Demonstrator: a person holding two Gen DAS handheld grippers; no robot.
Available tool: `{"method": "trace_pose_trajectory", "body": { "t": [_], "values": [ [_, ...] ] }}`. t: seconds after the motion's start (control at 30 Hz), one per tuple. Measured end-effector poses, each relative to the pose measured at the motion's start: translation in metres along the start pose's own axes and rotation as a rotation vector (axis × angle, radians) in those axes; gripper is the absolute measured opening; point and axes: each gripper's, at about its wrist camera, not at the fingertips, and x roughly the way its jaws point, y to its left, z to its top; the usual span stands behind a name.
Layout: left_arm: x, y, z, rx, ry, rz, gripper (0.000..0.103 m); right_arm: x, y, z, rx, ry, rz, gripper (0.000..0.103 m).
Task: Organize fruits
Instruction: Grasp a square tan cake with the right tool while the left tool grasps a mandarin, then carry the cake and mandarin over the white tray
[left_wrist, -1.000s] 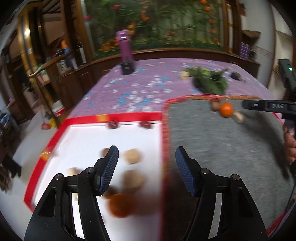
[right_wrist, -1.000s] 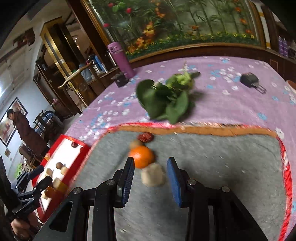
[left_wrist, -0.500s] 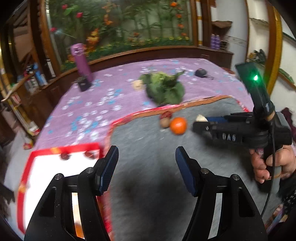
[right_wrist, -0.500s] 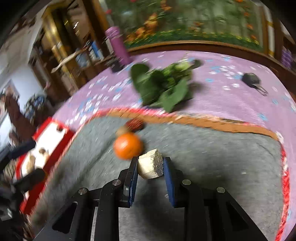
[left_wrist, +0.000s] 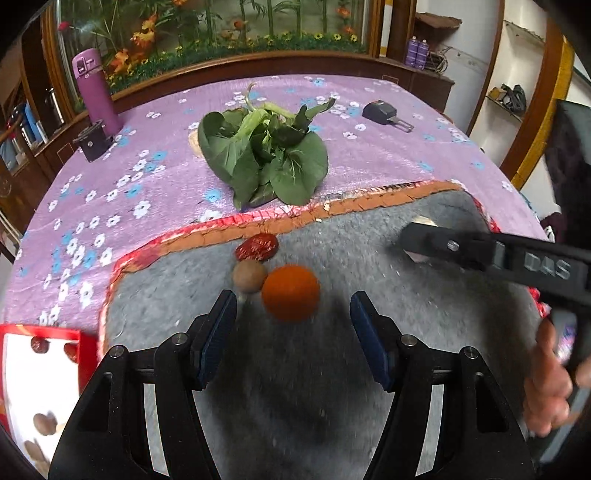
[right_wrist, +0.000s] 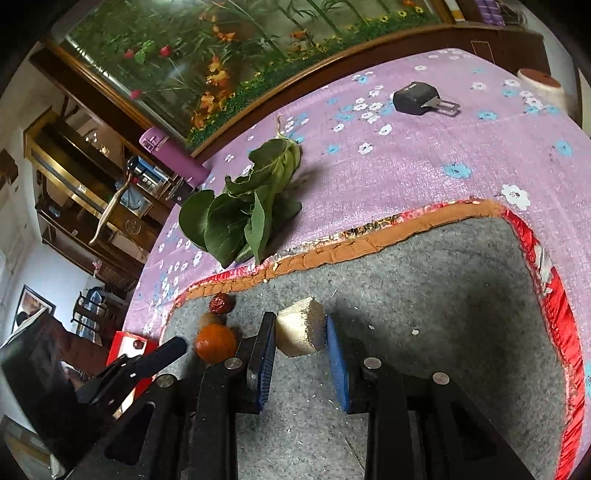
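Right claw (right_wrist: 300, 345) grips pale cube (right_wrist: 300, 331).
Left claw (left_wrist: 293, 325) stands open and empty, orange (left_wrist: 290, 292) just ahead between its tips.

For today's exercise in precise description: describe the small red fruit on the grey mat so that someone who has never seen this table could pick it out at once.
Start at the grey felt mat with the orange-and-red border, lying on the purple flowered tablecloth. Near its far edge, just in front of the leafy greens, three fruits cluster. The red date is the one nearest the border: dark red, wrinkled and oblong, unlike the round brown fruit and the larger orange.
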Motion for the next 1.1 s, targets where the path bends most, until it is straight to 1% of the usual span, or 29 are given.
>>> {"method": "trace_pose_trajectory", "body": {
  "t": [0.07, 0.13, 0.17, 0.2, 0.4, 0.53, 0.63, 0.9, 1.1],
  "values": [
    [0.006, -0.001, 0.003, 0.0, 0.009, -0.01, 0.062, -0.002, 0.001, 0.002, 0.001, -0.007, 0.006, 0.027],
    [0.012, -0.003, 0.005, 0.0, 0.009, -0.004, 0.051, -0.004, 0.001, 0.003, 0.0, -0.014, 0.013, 0.027],
    [0.016, -0.003, 0.006, -0.002, 0.017, -0.009, 0.036, -0.004, 0.002, 0.003, -0.001, -0.016, 0.016, 0.027],
    [0.017, -0.003, 0.006, -0.005, 0.021, -0.016, 0.034, -0.004, 0.001, 0.003, -0.001, -0.017, 0.017, 0.027],
    [0.009, -0.001, -0.003, -0.022, -0.013, -0.024, 0.034, -0.003, 0.001, 0.003, 0.001, -0.014, 0.031, 0.027],
    [-0.012, 0.002, -0.012, -0.032, -0.054, -0.009, 0.034, -0.004, 0.004, 0.003, -0.017, -0.024, 0.054, 0.027],
    [-0.032, 0.007, -0.022, -0.046, -0.084, 0.005, 0.034, -0.005, 0.012, 0.0, -0.056, -0.04, 0.064, 0.027],
    [-0.084, 0.015, -0.056, -0.045, -0.182, 0.104, 0.034, -0.005, 0.04, -0.014, -0.186, -0.075, 0.067, 0.027],
    [-0.107, 0.027, -0.07, -0.061, -0.232, 0.173, 0.034, -0.008, 0.057, -0.025, -0.28, -0.125, 0.064, 0.027]
  ]
}}
